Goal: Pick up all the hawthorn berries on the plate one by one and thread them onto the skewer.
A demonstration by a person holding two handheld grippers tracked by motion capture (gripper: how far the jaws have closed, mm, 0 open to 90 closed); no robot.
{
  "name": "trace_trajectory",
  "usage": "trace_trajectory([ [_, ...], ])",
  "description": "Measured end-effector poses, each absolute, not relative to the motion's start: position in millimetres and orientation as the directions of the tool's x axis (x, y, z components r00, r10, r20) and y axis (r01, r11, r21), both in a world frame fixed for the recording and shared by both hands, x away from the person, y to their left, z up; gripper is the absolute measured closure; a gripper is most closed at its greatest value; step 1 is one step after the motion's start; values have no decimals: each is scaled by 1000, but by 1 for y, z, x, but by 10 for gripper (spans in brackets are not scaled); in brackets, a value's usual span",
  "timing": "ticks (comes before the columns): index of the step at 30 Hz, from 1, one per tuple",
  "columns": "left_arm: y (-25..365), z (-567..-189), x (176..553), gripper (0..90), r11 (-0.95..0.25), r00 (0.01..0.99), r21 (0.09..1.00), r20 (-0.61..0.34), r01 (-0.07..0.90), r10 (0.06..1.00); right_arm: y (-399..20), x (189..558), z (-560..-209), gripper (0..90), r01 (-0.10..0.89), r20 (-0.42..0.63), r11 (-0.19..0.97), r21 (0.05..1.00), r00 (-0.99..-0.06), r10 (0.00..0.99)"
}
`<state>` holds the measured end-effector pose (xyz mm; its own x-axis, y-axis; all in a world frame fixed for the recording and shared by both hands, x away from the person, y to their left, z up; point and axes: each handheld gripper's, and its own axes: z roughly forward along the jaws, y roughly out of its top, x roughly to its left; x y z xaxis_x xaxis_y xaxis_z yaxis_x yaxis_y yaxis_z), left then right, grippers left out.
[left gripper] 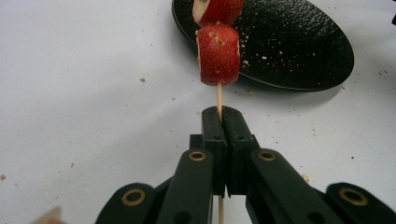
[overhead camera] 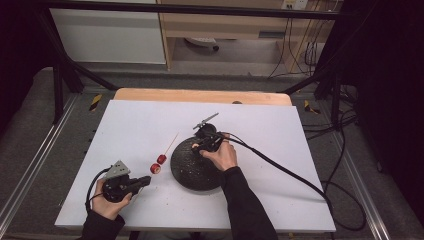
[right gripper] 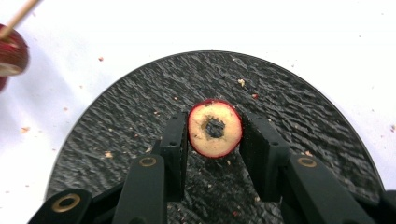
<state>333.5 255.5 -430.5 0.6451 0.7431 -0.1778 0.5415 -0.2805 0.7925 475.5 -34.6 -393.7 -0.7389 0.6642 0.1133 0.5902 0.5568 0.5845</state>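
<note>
While clamped between fingers [right gripper: 177, 140], fruit slice [right gripper: 215, 128]

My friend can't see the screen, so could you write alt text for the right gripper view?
Two black fingers of the right gripper pinch a red fruit piece, its pale cut face and dark hollow core towards the camera, over a black textured plate dotted with crumbs. At top left, a wooden skewer with another red piece lies over the white table.

Top fruit piece [left gripper: 219, 10] cut off by frame edge, skewer [left gripper: 219, 97] btm hidden.
</note>
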Motion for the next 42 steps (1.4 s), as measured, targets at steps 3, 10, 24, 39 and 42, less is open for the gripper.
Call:
trace_trajectory([
  [3,255,-430,333,886,-285,648,793,-174,539,741,-41,471,-391,632,602,141,519,607,-725,675],
  [10,251,-430,332,886,-289,653,794,-172,535,737,-54,457,-388,632,602,190,439,667,-707,681],
  [24,246,-430,329,886,-295,663,797,-169,527,729,-68,434,-381,632,575,270,279,769,-688,673],
  [39,240,-429,327,886,-304,674,801,-160,516,722,-81,408,-401,633,558,401,43,829,-647,649],
  [42,238,-430,327,886,-307,677,800,-160,515,719,-84,404,-405,633,555,419,5,832,-635,649],
])
